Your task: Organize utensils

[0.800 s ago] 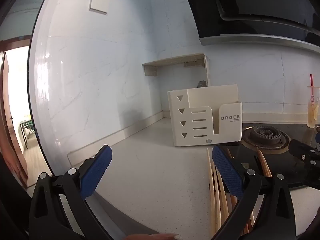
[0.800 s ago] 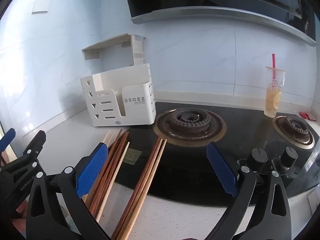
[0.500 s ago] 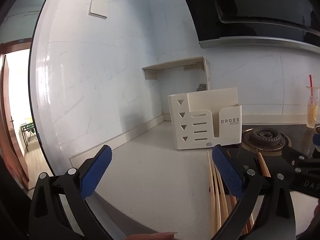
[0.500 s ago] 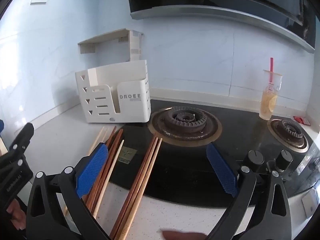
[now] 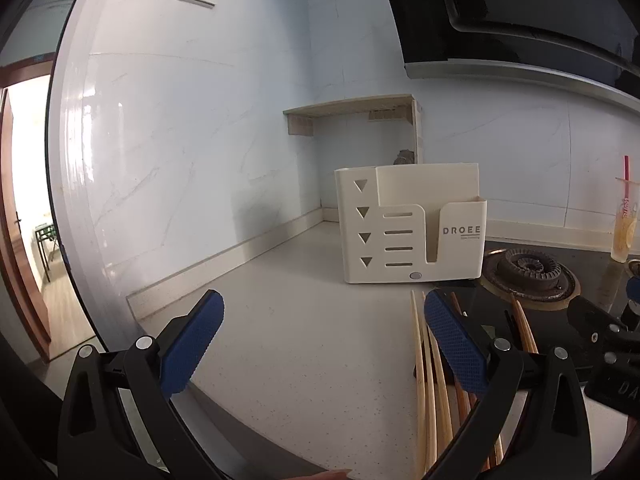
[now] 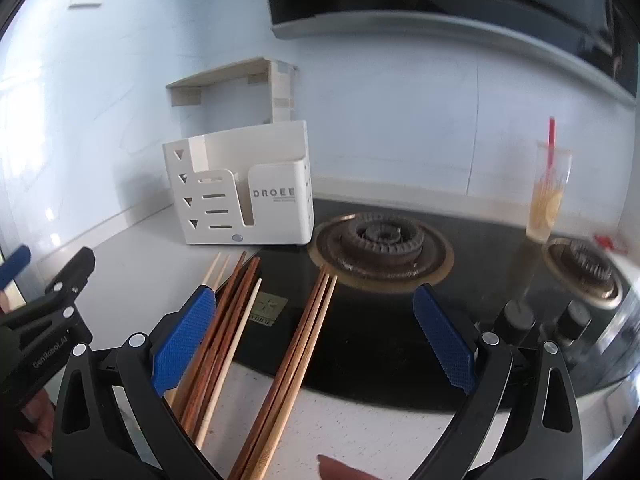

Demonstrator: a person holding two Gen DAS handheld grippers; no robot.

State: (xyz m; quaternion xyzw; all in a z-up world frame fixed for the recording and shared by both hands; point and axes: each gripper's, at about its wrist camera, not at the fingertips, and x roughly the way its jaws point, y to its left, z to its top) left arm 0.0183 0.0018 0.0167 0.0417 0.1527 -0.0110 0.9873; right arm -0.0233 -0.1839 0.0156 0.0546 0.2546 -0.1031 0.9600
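Note:
Several wooden chopsticks lie on the counter and stove edge: a left bunch and a right bunch. They also show in the left wrist view. A cream utensil holder marked DROEE stands behind them, also in the left wrist view. My right gripper is open and empty, just above the near ends of the chopsticks. My left gripper is open and empty over bare counter left of the chopsticks. The left gripper also shows in the right view.
A black gas stove with two burners and knobs lies right of the holder. A plastic cup of drink with a red straw stands at the back. A wall shelf hangs above the holder. The counter's left edge drops off near a doorway.
The right gripper has moved forward and left, closer to the chopsticks and holder. The left gripper has shifted slightly. Both stay open.

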